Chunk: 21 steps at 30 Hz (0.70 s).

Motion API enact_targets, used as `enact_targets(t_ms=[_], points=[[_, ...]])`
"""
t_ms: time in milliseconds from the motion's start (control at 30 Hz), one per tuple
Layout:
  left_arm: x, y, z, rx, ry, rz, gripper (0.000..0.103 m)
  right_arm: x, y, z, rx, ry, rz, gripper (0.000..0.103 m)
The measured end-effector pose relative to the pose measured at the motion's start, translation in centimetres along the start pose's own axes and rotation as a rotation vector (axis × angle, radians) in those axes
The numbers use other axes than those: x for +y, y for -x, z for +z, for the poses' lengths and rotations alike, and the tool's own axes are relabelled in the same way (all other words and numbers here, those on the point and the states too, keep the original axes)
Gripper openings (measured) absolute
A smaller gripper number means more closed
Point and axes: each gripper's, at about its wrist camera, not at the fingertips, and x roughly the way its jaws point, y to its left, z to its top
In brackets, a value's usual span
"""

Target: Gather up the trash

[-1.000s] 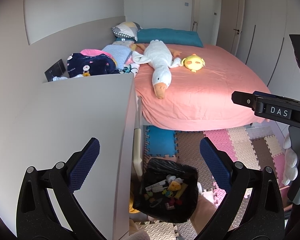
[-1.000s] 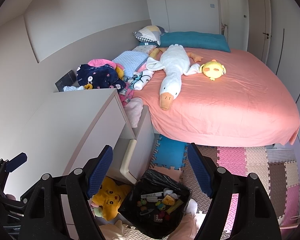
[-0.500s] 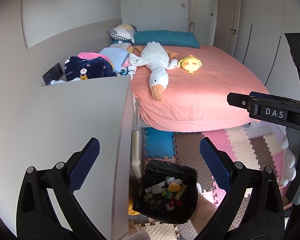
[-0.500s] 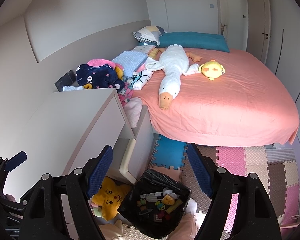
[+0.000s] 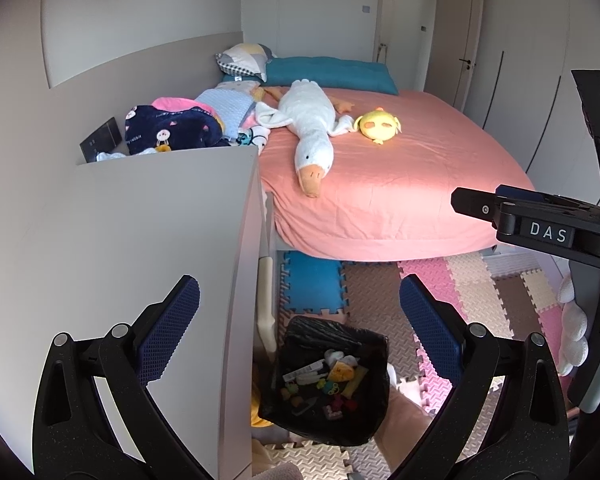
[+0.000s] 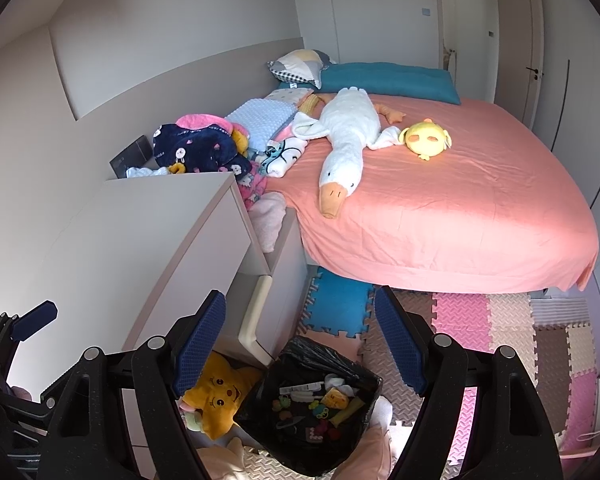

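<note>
Both grippers hang high over the floor, tilted down, each with its jaws spread wide and nothing between them. From the right gripper, the bin lies at about 6 o'clock, just below the gap between the blue pads and far beneath them; its black liner gapes upward, with wrappers and small coloured bits already inside. From the left gripper, the same bin sits at about 5 o'clock, again well below. I judge the right gripper the better centred over the bin. The bin's mouth runs slightly longer from 7 to 1 o'clock in the right view. A yellow plush touches the bin at its 9 o'clock side, against the cabinet. No loose trash shows plainly on the mats, so which piece comes next I cannot tell.
</note>
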Motion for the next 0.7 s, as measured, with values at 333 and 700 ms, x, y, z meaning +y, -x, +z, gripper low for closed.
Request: enact_targets(t_ms=[333,700], points=[[-0.11,-0.36,0.04,0.008,0.001,-0.002,0.096,-0.15,-0.19,-0.22,0.001,0.0,-0.004,0.077],[-0.42,-0.62,0.03,0.008,-0.013,0.006,0.096,-0.51,-0.36,-0.44,0.004,-0.003,-0.004,0.077]])
